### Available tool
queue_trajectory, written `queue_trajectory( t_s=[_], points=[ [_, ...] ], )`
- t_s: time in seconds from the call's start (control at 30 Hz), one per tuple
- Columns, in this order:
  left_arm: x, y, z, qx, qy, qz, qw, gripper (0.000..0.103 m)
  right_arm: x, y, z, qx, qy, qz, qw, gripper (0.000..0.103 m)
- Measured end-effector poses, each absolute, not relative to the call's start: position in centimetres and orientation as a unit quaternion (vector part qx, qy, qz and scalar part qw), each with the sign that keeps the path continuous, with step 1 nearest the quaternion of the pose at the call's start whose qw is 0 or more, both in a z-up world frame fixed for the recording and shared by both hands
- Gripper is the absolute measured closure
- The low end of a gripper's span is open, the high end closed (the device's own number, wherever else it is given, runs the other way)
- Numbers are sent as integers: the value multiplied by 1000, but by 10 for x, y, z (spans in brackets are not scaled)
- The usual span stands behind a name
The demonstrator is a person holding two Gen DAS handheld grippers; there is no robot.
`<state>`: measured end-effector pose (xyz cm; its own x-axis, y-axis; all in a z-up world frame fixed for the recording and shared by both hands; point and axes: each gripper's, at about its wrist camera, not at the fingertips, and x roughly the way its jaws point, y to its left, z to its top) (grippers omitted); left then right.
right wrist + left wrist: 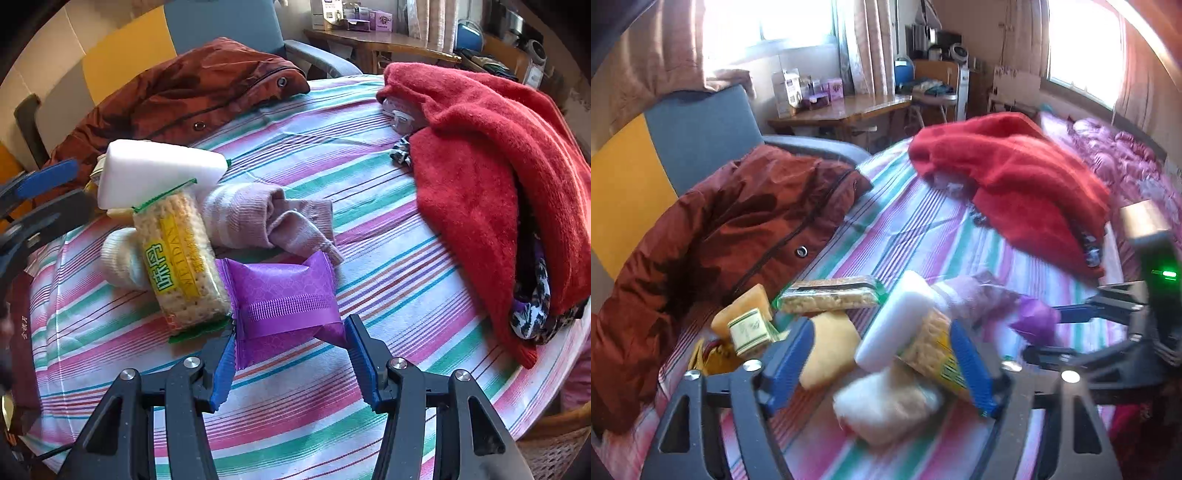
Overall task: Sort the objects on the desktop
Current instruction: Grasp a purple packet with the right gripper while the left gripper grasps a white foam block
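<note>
A round table under a striped cloth (388,229) fills the middle of a sunlit bedroom, with a wooden desk by the window behind it and a grey chair pushed up to its far edge. A rust-brown jacket (192,92) sprawls from that chair onto the cloth, and a red sweater (491,155) lies heaped along the opposite side.

The small things to be sorted sit bunched together near the front. The right gripper (290,354) reaches in low over the cloth, its blue pads spread wide, and the purple packet (284,299) lies right between them; its near end sits in the gap, and from here I cannot tell whether the pads actually touch it. Just left of the packet, touching it, lies a clear-wrapped cracker pack (181,258) with a yellow label, tilted up across a white sock roll (120,260). A white foam block (159,170) rests behind the crackers, and a crumpled pink sock (266,218) lies just beyond the purple packet.

The left gripper (882,354) hangs over the same heap from the other side, also spread wide and holding nothing, with the cracker pack, a yellow sponge (827,347) and the white sock roll lying below between its fingers. A second cracker pack (827,295) lies further off beside the jacket.
</note>
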<state>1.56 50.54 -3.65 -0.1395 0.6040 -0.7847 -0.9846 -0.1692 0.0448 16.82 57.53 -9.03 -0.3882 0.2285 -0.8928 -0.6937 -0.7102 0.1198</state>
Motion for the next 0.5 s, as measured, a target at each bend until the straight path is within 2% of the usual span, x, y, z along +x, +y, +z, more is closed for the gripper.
queue_trajectory(
  t_s=[0.1,0.17,0.27,0.4,0.43,0.5],
  points=[
    [8,519,-48,-341,294,681,577,40,167,576,-92,-468,249,796,291,48],
    [6,525,-56,-349,297,677,576,60,168,576,-92,-465,252,797,291,48],
    [2,521,-61,-371,264,673,583,74,170,575,-90,-463,250,798,293,48],
    [6,498,-50,-368,234,687,582,78,168,573,-89,-459,243,804,290,48],
    [7,492,-46,-365,228,692,580,82,168,572,-87,-457,240,806,289,48],
    [6,476,-35,-364,204,701,578,82,168,571,-84,-449,235,813,287,48]
  ],
)
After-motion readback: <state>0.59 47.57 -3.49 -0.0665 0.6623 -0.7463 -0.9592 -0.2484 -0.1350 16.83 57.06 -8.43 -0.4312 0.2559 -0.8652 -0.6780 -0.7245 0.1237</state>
